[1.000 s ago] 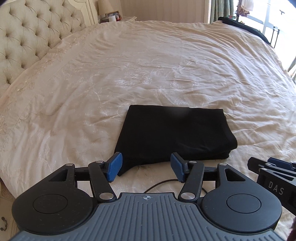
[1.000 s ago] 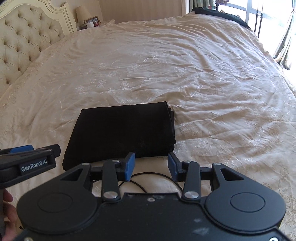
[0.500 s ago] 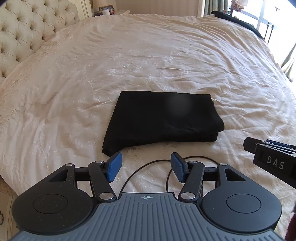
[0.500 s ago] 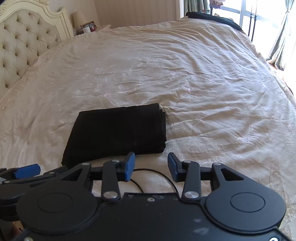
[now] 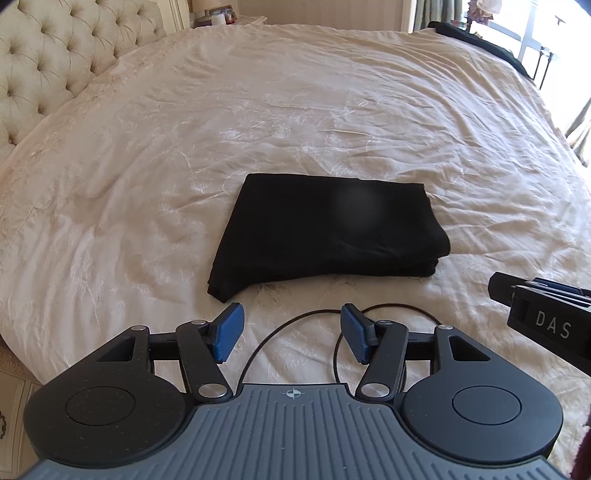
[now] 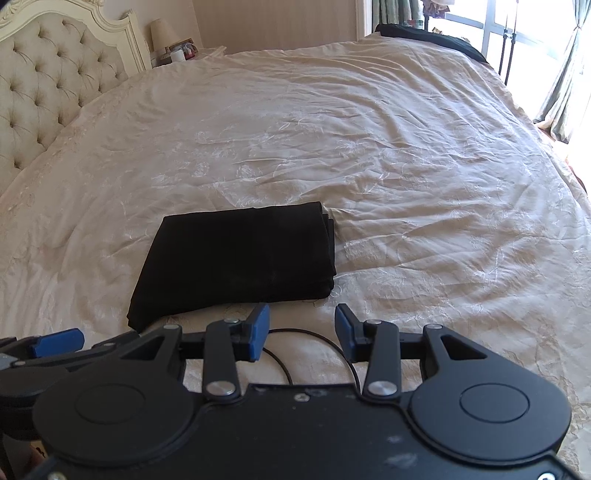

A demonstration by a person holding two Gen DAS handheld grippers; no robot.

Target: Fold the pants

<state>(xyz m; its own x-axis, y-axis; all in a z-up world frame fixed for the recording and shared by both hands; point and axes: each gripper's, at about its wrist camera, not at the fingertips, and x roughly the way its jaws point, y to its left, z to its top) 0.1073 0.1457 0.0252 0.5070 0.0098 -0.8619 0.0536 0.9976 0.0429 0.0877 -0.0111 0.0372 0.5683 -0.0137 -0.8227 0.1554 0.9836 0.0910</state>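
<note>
The black pants [image 5: 325, 229] lie folded into a flat rectangle on the cream bedspread; they also show in the right wrist view [image 6: 236, 258]. My left gripper [image 5: 291, 332] is open and empty, held above the bed just short of the pants' near edge. My right gripper [image 6: 301, 332] is open and empty, near the pants' near right corner. Neither gripper touches the pants. The right gripper's body [image 5: 546, 317] shows at the right edge of the left wrist view, and the left gripper's body [image 6: 44, 354] at the left edge of the right wrist view.
A thin black cable [image 5: 306, 321] loops on the bedspread between the grippers and the pants. A tufted headboard [image 5: 55, 62] stands at the left. A dark garment [image 6: 428, 37] lies at the bed's far right corner. A nightstand with a lamp [image 6: 162, 35] is at the back.
Both grippers have drawn back from the pants and risen, so the pants sit farther ahead. The pants have not moved. Both stay open.
</note>
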